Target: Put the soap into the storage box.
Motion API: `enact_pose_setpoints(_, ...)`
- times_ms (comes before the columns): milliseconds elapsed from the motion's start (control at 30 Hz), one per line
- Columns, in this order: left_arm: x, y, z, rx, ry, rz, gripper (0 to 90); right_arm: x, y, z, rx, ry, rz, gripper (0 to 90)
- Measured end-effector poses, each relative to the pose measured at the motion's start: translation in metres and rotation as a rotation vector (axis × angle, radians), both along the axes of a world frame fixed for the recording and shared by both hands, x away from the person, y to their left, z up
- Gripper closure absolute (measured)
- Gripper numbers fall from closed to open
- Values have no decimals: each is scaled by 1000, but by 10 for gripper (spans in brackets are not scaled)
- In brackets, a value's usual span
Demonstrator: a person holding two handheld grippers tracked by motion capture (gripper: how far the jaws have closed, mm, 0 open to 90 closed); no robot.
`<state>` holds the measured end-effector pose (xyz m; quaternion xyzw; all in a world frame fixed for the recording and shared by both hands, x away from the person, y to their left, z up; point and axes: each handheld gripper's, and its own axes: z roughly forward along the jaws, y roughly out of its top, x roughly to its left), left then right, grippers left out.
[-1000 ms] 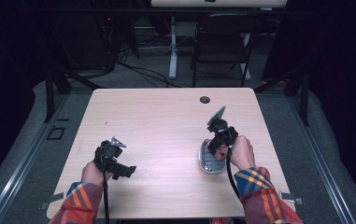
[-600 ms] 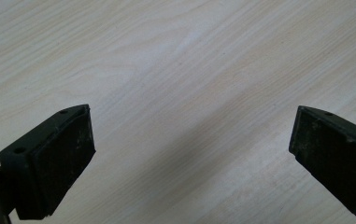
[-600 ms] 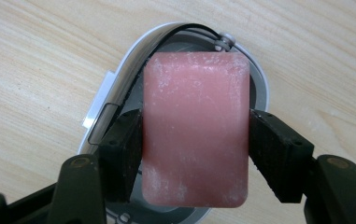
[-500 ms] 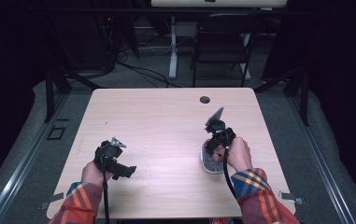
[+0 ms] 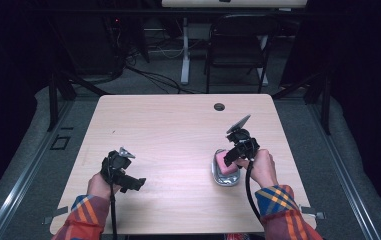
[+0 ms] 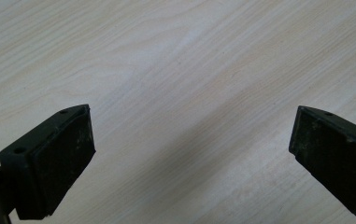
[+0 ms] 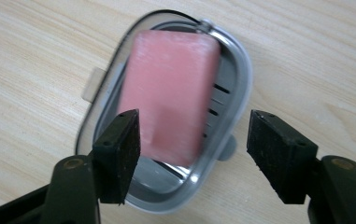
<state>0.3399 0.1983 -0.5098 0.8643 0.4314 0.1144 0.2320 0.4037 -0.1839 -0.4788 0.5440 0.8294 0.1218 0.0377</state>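
A pink bar of soap (image 7: pixel 171 93) lies in a grey oval soap dish (image 7: pixel 234 60) on the wooden table, right of centre; in the high view the soap (image 5: pixel 223 160) shows in the dish (image 5: pixel 225 179). My right gripper (image 7: pixel 194 144) hovers just above the soap's near end, jaws open and not touching it; in the high view it (image 5: pixel 232 155) sits over the dish. My left gripper (image 6: pixel 192 144) stands open over bare wood, and appears at the near left of the table (image 5: pixel 128 181).
The pale wooden table (image 5: pixel 178 130) has a round cable hole (image 5: pixel 219 106) near its far edge. A dark chair (image 5: pixel 238 45) and desk legs stand beyond the table on the grey floor. The person's plaid sleeves (image 5: pixel 283 210) enter from the near edge.
The right hand has drawn back slightly toward the near edge, uncovering the pink soap in the dish. The left gripper has stayed in place.
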Motion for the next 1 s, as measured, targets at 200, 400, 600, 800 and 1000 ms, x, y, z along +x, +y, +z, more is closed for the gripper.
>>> enact_pose_setpoints(200, 0, 0, 0, 1, -1, -3, 1, -3, -13, 7, 8, -23, 28, 290)
enact_pose_setpoints(400, 0, 0, 0, 0, 0, -3, 1, -9, -23, 15, 29, -70, 37, 233)
enact_pose_setpoints(600, 0, 0, 0, -1, 0, -2, 1, -17, -38, 25, 33, -124, 48, 132)
enact_pose_setpoints(800, 0, 0, 0, -1, -1, -2, 1, -27, -59, 35, 35, -177, 42, 48)
enact_pose_setpoints(1000, 0, 0, 0, 1, -1, -3, 1, -36, -77, 38, 24, -208, 27, 2)
